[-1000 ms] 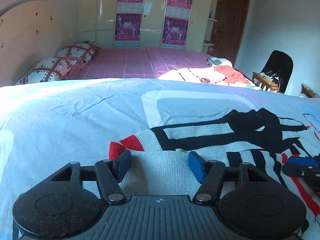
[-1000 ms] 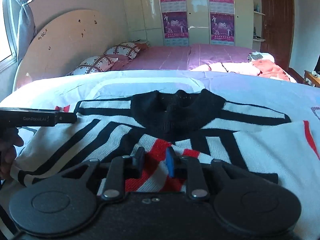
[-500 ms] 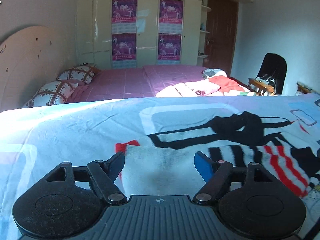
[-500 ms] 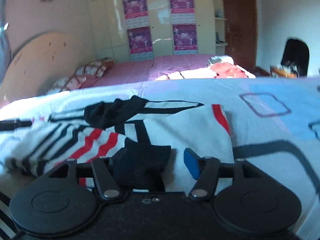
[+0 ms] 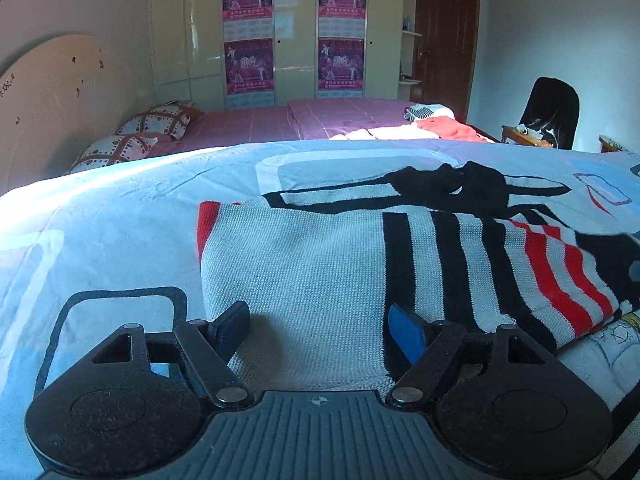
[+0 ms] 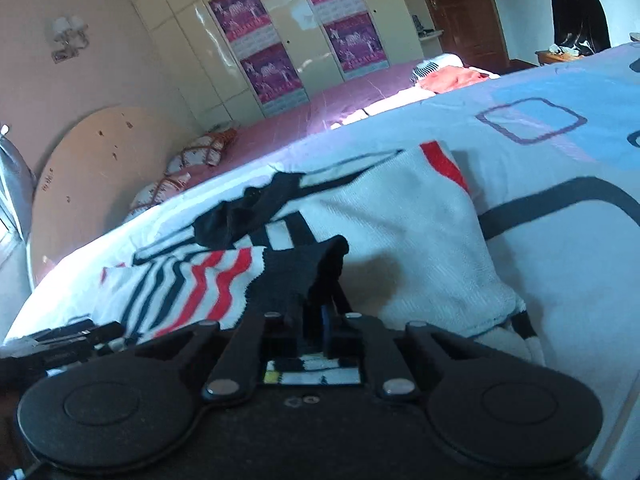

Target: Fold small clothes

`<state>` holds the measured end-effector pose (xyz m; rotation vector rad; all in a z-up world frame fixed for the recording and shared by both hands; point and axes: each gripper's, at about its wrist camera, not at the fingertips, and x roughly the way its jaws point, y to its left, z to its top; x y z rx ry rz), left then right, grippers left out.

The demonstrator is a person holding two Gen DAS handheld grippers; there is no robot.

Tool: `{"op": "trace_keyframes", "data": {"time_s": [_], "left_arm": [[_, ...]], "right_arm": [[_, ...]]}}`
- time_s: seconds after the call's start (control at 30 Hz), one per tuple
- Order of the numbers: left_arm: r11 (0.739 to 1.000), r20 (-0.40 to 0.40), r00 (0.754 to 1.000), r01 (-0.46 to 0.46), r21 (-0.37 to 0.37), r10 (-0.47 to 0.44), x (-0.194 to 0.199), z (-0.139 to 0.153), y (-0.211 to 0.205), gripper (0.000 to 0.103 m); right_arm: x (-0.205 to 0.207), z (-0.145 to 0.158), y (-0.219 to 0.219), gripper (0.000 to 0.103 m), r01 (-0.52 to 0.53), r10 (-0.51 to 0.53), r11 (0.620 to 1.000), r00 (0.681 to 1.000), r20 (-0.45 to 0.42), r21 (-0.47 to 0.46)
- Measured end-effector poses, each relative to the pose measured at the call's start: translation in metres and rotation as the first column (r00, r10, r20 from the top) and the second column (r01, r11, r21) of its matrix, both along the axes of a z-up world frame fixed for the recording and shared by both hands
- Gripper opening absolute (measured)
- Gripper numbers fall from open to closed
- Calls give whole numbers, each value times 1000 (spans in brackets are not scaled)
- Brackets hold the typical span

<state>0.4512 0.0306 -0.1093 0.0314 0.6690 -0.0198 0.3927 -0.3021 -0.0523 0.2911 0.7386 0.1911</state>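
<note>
A small knit sweater (image 5: pixel 320 256), white with black and red stripes and a black collar, lies on the light blue bedsheet (image 5: pixel 120 224) with its sides folded in. My left gripper (image 5: pixel 320 324) is open and empty, its fingers straddling the sweater's near white edge. My right gripper (image 6: pixel 318 320) is shut on the black cuff (image 6: pixel 304 276) of the striped sleeve (image 6: pixel 200 280), holding it a little above the sweater (image 6: pixel 400 220). The left gripper shows at the left edge of the right wrist view (image 6: pixel 68 344).
A second bed with a purple cover (image 5: pixel 300 120), patterned pillows (image 5: pixel 156 120) and a heap of clothes (image 5: pixel 436 126) stands behind. A wardrobe with posters (image 5: pixel 296 28) lines the back wall. A dark chair (image 5: pixel 552 112) is at the right.
My right gripper has closed on the black sleeve cuff and tilted, lifting it. My left gripper has drawn back toward the sweater's near edge and stays open.
</note>
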Motion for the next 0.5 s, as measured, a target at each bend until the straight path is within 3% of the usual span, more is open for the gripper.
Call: {"op": "trace_keyframes", "data": {"time_s": [0.03,0.13,0.2,0.27,0.33,0.37,0.5], "left_arm": [[1000,-3,1000,-8,17,8,0,3,-3,76],[1000,59,998,14,7,-14,-11,20,-20,76],[998,73,996,54,-14,-53,-14,25,-37,76],[995,52,993,102,3,-102,-8,18,-61,76],[994,-14,995,102,35,-101,-1,1,-81,77],[995,9,996,87,47,-87,-3,0,-86,77],[995,76,993,94,-30,-92,9,22,-89,77]], "right_arm": [[4,-6,2,10,5,-5,1000,1000,-18,-15],[-3,7,5,29,69,-60,992,994,89,-101],[-9,17,6,27,54,-36,993,986,164,-102],[-3,15,16,25,-41,59,992,987,149,-123],[4,3,34,24,-148,171,966,981,96,-211],[8,-5,41,24,-180,199,949,979,49,-257],[12,8,44,27,-179,216,947,969,118,-266]]}}
